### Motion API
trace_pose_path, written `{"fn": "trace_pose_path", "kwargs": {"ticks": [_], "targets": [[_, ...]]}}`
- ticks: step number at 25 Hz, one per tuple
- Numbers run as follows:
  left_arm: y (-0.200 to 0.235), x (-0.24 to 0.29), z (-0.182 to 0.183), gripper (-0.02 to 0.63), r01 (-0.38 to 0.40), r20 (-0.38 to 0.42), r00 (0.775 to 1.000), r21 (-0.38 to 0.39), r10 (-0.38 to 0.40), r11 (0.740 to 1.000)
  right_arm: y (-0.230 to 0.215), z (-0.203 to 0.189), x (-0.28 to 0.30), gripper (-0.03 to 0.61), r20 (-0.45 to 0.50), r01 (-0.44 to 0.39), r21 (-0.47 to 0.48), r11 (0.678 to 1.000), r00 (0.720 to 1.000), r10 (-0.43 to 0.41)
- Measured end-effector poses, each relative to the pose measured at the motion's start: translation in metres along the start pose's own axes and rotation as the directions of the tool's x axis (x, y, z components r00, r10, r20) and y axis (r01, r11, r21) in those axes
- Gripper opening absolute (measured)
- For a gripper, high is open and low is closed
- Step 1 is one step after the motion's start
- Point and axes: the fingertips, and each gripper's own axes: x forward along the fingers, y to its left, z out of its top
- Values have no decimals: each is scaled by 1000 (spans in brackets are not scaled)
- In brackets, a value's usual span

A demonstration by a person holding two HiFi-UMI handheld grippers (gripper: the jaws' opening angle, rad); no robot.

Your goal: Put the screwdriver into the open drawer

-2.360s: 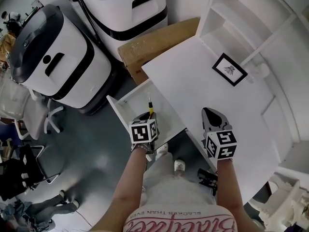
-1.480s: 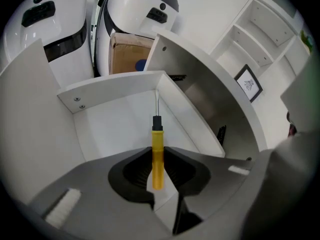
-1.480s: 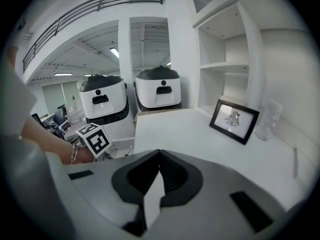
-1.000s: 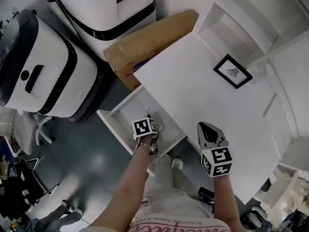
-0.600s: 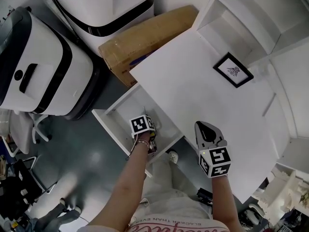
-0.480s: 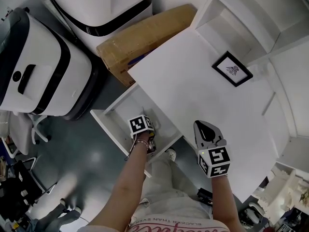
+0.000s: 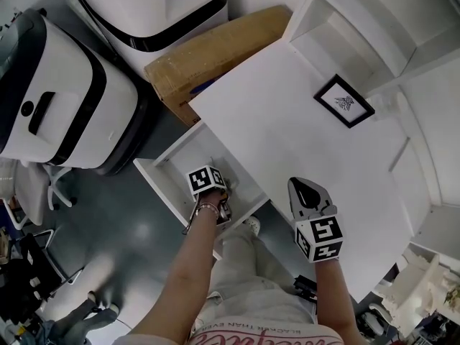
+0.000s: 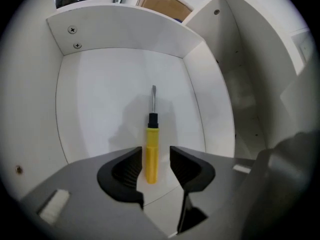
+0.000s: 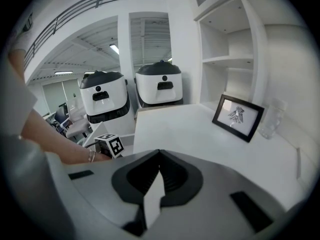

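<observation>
The screwdriver, with a yellow handle and a thin metal shaft, lies flat on the floor of the open white drawer, tip pointing to the drawer's back. My left gripper reaches down into the drawer and its jaws are opening. The handle's end is between them, with a gap on each side. In the head view the left gripper hides the screwdriver. My right gripper hovers over the desk's near edge, shut and empty.
The white desk carries a black picture frame at the back right. A cardboard box and two large white machines stand beyond the drawer. White shelves rise behind the desk.
The left gripper went down into the drawer with the screwdriver, which earlier stuck out above it, and has shifted slightly toward the drawer's back. The right gripper has stayed put.
</observation>
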Motion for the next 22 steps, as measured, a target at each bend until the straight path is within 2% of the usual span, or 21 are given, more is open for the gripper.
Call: {"fn": "trace_pose_path", "kwargs": {"ticks": [2, 5, 12, 22], "targets": [[-5, -3, 0, 199, 16, 4, 1000, -5, -16, 1000, 0, 3, -1, 6, 8, -7, -4, 1000, 1000, 7], [-10, -8, 1, 224, 22, 19, 1000, -7, -21, 1000, 2, 8, -1, 6, 21, -19, -8, 1000, 1000, 19], [-15, -28, -2, 225, 12, 42, 999, 8, -12, 1000, 11, 13, -7, 6, 40, -51, -26, 998, 998, 52], [-32, -63, -11, 225, 63, 114, 991, 23, -65, 998, 24, 23, -30, 6, 95, -78, -46, 996, 992, 82]]}}
